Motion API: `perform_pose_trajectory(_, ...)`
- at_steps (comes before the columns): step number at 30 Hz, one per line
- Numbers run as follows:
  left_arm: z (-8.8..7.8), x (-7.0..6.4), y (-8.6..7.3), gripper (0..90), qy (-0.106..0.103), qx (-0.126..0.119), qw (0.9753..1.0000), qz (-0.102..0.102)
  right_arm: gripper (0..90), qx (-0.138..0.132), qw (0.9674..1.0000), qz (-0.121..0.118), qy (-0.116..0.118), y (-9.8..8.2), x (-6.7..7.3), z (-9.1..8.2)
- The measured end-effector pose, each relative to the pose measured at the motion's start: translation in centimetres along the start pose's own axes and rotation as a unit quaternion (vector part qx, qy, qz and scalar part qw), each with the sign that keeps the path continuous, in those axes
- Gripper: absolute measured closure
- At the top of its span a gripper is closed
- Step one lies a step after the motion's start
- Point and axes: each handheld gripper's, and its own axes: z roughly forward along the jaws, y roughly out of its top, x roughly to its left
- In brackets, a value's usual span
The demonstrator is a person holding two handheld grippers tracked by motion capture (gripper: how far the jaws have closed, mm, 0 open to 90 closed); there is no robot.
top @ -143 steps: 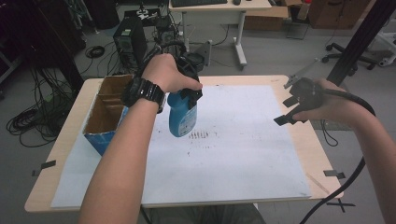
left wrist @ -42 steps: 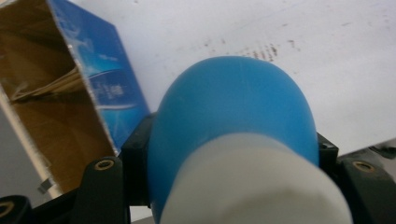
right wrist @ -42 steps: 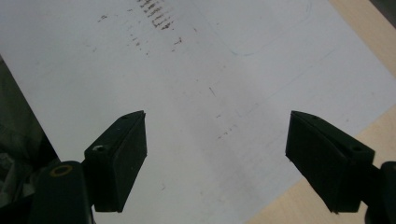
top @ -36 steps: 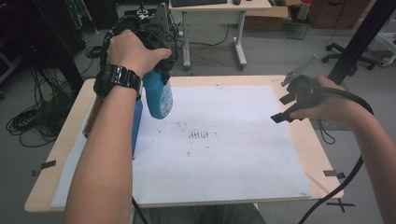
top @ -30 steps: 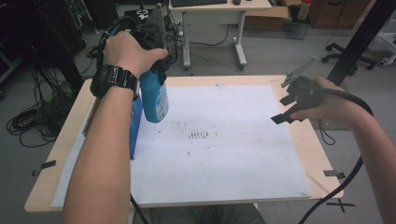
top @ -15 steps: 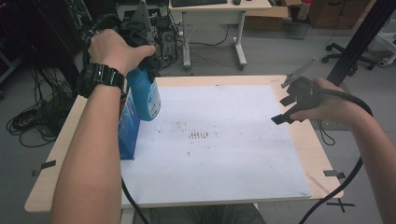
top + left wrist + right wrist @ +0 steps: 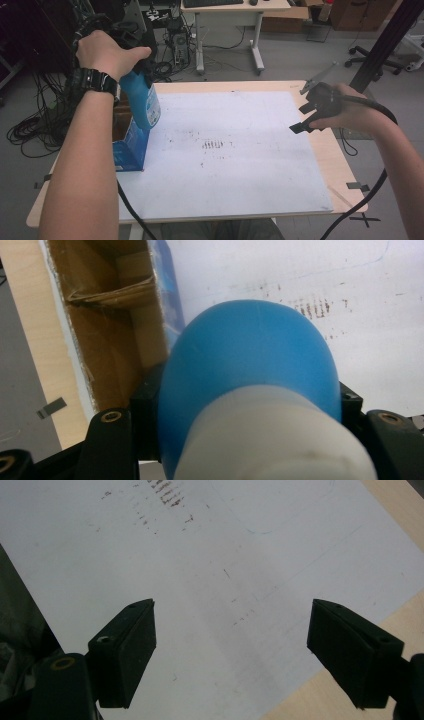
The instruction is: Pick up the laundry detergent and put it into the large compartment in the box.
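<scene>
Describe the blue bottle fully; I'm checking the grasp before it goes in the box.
The glossy blue plastic bottle has a rounded body and a white section nearest the camera in the left gripper view. The left hand-held gripper clamps it between its black jaws, hanging bottom-down in the air above the open cardboard box at the table's left edge.

Overhead view, two close tong-mounted views

- In the left gripper view the blue bottle [image 7: 255,370] covers most of the left gripper's fingers [image 7: 112,440]; its white end is blurred and cut off by the bottom edge
- In the high view the person's left hand [image 7: 107,50] hides the bottle's top; the bottle and forearm cover much of the cardboard box [image 7: 131,145]
- The brown marks on the white sheet [image 7: 225,165] are too small to read
</scene>
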Motion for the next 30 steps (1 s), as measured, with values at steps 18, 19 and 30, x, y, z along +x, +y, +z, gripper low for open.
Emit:
perform_pose_trajectory(18,-0.2,2.5,-0.5,37.9,0.001,-0.001,0.9997,-0.025,19.9,0.002,1.0000,0.001,0.001,0.1,0.0,0.2)
perform_pose_trajectory(19,-0.2,2.7,-0.5,37.9,0.002,0.000,0.9997,-0.026,19.9,0.002,1.0000,0.002,0.001,0.1,-0.1,0.2)
perform_pose_trajectory(30,-0.2,4.6,-1.1,37.9,0.006,-0.001,0.9990,-0.045,19.9,0.003,1.0000,0.001,0.001,0.2,-0.1,0.3)
